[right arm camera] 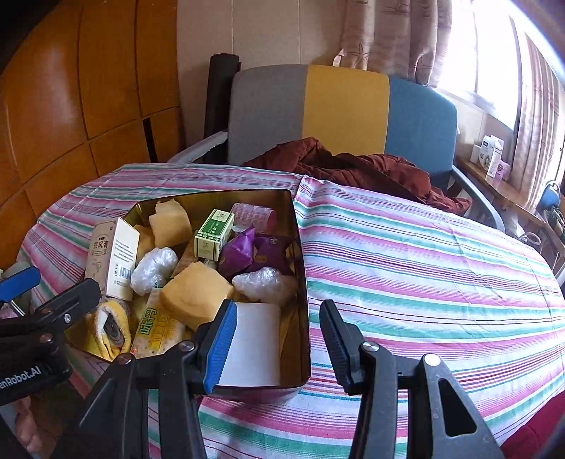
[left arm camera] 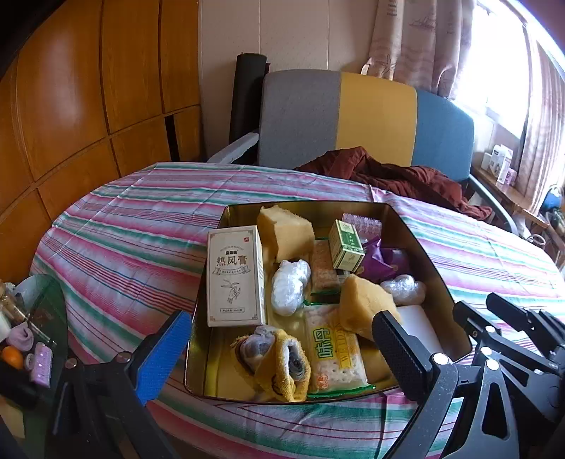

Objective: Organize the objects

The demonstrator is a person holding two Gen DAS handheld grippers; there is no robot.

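Left gripper [left arm camera: 282, 347]: spread wide, empty, hovering over the tin's near edge.
Right gripper [right arm camera: 279, 344]: spread, empty, straddling the tin's near right corner.
Tin [right arm camera: 300, 247]: on the striped cloth [right arm camera: 423, 264], crammed with boxes, sponges and wrapped bundles.
Tall box [left arm camera: 235, 277]: leans upright at the left wall.
Risk: a careless reach may topple it or shove the tin.

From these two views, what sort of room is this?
Probably a home living or bedroom: a striped cloth covers the table, an upholstered armchair holds a rust garment, and curtains hang by the window.
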